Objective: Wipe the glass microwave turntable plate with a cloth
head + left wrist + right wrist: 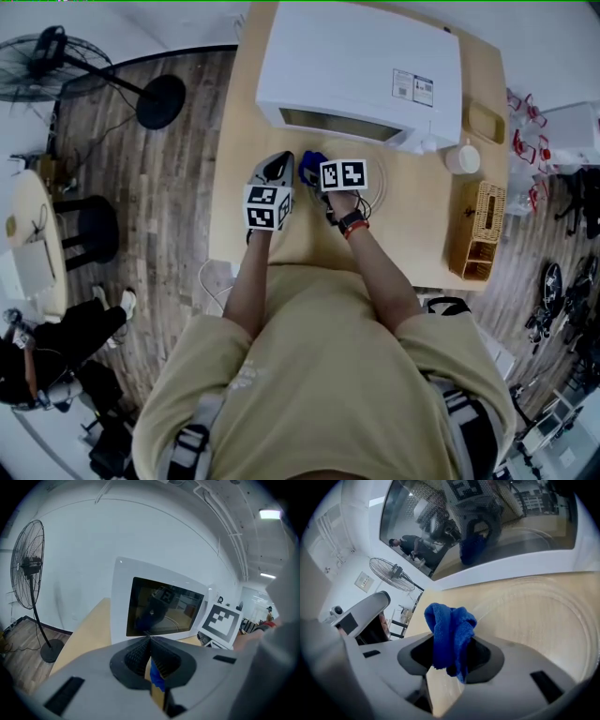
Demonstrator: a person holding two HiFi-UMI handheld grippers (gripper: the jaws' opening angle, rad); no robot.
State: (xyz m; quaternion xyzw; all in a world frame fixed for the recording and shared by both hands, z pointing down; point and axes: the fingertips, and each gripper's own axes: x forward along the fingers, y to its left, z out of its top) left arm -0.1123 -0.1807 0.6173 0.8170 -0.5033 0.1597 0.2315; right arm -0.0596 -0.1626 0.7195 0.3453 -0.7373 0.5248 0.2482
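Well left of the white microwave [361, 70], out on the wood floor, stands a black pedestal fan [47, 56]. The person leans over the pale wooden table [242, 159] with both tools held low in front of the microwave's door. The left gripper [150, 641] is nearer the door's left end, with its jaws pressed together at the tips. A sliver of blue shows in the slit just behind the tips, and I cannot tell from here whether it is caught there or only seen through the gap. Seen from the other tool, this gripper sits clear of the cloth. Just to its right, closer to the middle of the microwave door, the right gripper [451, 660] is clamped on a bunched blue cloth [449, 630]. The wad sticks up out of the jaws and a tail hangs below them. The glass turntable plate [534, 616] lies flat on the table in front of the microwave, right of the cloth and partly under that gripper's jaw. The cloth is raised off the glass. Past the microwave's right front corner sits a white mug [462, 157], and nearer the person from there is a wicker basket [478, 230] at the table's edge.
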